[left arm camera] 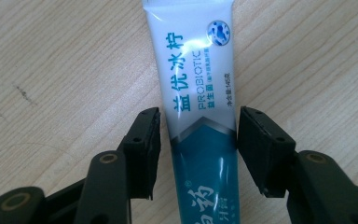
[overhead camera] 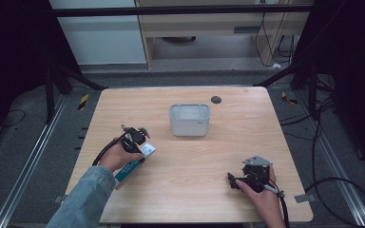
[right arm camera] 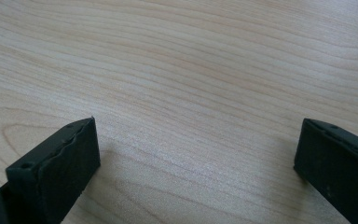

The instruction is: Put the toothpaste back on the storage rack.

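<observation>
— Which tool is nearer the toothpaste tube (left arm camera: 198,116)?

— The left tool (left arm camera: 198,151), easily. Seen from above, it (overhead camera: 134,137) sits right over the tube (overhead camera: 138,160) at the near left of the counter (overhead camera: 228,142). The right tool (overhead camera: 252,176) is well apart, off toward the near right corner.

— And how does the tube lie against the left tool?

— Look along the left tool's own view: the tube runs straight away from it, long axis in line with the reach of the tool, white flat end farthest out, teal part coming back between the jaws. So the jaws straddle it across its width, one on each side.

— Clamped yet?

— I'd say not. The jaws stand apart, close to either edge of the tube; I see no pinching of the tube between them. It lies flat on the wood.

— The right tool?

— Jaws wide apart, bare wood grain between them (right arm camera: 196,154), holding nothing.

— So what does the next move hang on?

— My guess: the left jaws only need to come together where they are, since the tube is already centred crosswise between them. Then the translucent bin (overhead camera: 189,119) lies ahead and to the right of that tool, well apart from it, if that is where the tube is headed.
</observation>
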### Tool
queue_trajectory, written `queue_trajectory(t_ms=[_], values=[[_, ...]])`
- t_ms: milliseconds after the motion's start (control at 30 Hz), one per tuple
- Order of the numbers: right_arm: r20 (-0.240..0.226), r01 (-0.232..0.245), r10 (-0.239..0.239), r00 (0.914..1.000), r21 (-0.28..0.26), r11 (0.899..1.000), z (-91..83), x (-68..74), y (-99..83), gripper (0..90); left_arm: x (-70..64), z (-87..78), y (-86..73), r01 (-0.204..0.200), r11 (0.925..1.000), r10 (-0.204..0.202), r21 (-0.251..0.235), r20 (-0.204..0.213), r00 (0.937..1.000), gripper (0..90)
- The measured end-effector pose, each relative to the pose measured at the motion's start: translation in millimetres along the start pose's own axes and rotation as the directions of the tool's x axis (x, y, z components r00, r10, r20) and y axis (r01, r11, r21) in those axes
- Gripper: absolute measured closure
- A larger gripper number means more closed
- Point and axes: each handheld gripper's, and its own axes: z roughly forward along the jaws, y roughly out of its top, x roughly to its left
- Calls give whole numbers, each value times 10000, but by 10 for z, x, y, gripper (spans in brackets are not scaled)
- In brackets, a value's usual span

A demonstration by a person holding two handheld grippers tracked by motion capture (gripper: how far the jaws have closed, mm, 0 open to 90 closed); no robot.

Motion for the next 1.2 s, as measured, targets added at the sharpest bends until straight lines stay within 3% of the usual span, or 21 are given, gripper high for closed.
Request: queue_trajectory(t_ms=[33, 800, 1200], values=[[49, 153, -153, 9999, -44, 9999, 6, -7, -4, 4, 4, 5, 4, -47, 10000, 47, 45, 39, 10000, 497], [-24, 179, -179, 9998, -28, 9998, 2, 0, -4, 4, 24, 58, -29, 188, 9994, -181, -281, 247, 9995, 534], [-48, 127, -127, 9999, -18, 9999, 1, 3, -3, 4, 8, 66, -51, 94, 9990, -85, -440, 206, 9998, 578]])
